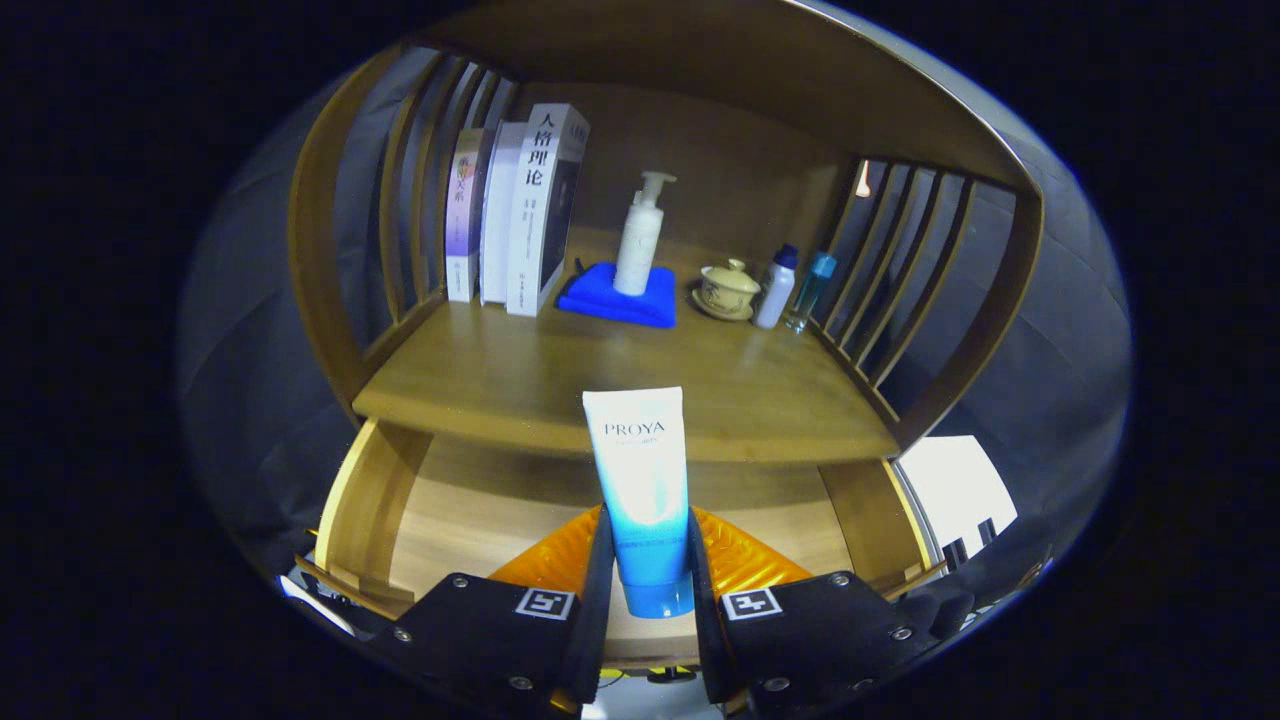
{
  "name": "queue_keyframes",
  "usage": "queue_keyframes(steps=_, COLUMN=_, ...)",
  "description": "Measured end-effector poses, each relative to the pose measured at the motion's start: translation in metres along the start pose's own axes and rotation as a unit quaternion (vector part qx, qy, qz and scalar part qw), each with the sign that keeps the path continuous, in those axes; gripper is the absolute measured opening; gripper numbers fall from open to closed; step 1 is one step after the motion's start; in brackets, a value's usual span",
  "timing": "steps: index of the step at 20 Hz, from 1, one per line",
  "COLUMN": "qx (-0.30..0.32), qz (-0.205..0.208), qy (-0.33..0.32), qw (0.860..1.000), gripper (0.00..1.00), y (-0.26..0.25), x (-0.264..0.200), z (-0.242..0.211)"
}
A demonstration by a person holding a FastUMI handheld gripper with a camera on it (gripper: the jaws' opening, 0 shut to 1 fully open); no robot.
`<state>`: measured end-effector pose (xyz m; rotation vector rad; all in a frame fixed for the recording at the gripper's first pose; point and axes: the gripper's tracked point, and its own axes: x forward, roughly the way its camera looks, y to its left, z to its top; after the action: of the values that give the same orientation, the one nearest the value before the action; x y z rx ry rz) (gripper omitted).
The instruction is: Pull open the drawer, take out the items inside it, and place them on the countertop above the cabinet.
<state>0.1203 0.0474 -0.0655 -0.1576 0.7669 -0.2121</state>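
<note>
A white and blue tube (643,490) stands cap-down between my fingers, and my gripper (648,560) is shut on its lower half. The tube hangs above the pulled-open wooden drawer (470,505), whose bare bottom shows on both sides of the fingers. Just beyond the tube's top lies the wooden countertop (520,385) of the cabinet, with its front edge level with the tube's upper part.
At the back of the countertop stand three books (515,210), a white pump bottle (640,235) on a blue cloth (620,295), a lidded teacup (728,288) and two small bottles (790,285). Slatted wooden sides (905,280) flank the countertop, with a shelf overhead.
</note>
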Motion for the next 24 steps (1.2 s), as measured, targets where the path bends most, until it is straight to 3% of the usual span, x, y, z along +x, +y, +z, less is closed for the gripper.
queue_keyframes(steps=14, qx=0.059, qz=0.006, qy=0.006, qw=0.998, gripper=0.40, y=-0.045, x=0.115, z=0.062)
queue_keyframes(steps=24, qx=0.073, qz=0.025, qy=0.039, qw=0.996, gripper=0.40, y=-0.056, x=0.154, z=0.069)
